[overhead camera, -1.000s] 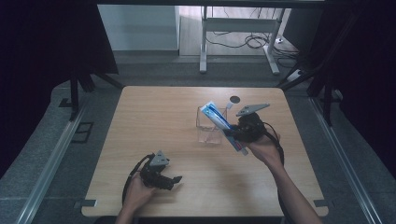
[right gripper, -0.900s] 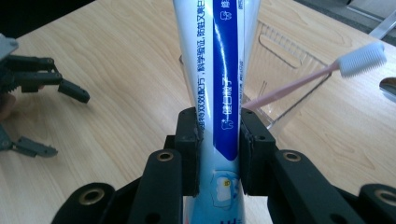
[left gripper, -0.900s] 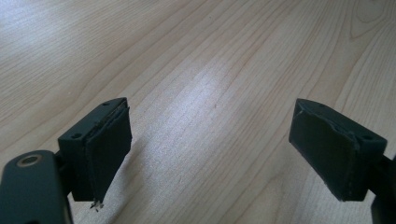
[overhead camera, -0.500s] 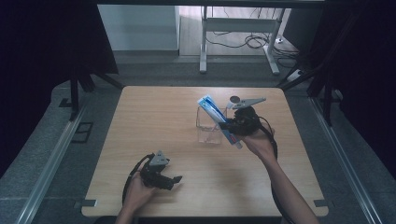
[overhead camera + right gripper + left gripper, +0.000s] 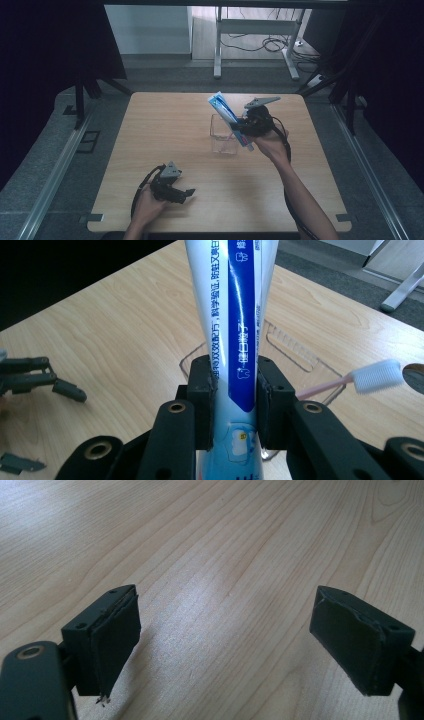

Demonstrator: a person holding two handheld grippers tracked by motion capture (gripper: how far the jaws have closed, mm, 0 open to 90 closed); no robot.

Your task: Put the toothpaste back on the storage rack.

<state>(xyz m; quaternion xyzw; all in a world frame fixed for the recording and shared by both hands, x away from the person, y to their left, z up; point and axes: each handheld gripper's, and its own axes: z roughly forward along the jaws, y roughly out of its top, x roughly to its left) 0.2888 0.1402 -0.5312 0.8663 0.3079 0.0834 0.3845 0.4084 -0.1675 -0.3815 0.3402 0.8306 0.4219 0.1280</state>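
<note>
A blue-and-white toothpaste tube (image 5: 226, 114) (image 5: 235, 330) is clamped in my right gripper (image 5: 244, 129) (image 5: 234, 395), tilted above a clear square glass cup (image 5: 223, 134) (image 5: 280, 347) near the table's middle. A pink toothbrush (image 5: 367, 377) with white bristles leans out of the cup. My left gripper (image 5: 181, 194) (image 5: 227, 645) rests low over the wooden table (image 5: 165, 125) near the front edge, jaws wide apart with bare wood between them. In the right gripper view the left gripper (image 5: 42, 377) lies far off at the left.
A small dark round spot (image 5: 249, 106) marks the table behind the cup. Beyond the far edge stand a metal desk frame (image 5: 255, 50) and cables on the floor. Metal rails (image 5: 55, 165) run along both sides of the table.
My right gripper has carried the toothpaste tube a little farther away and to the left, over the cup. The left gripper has stayed where it was.
</note>
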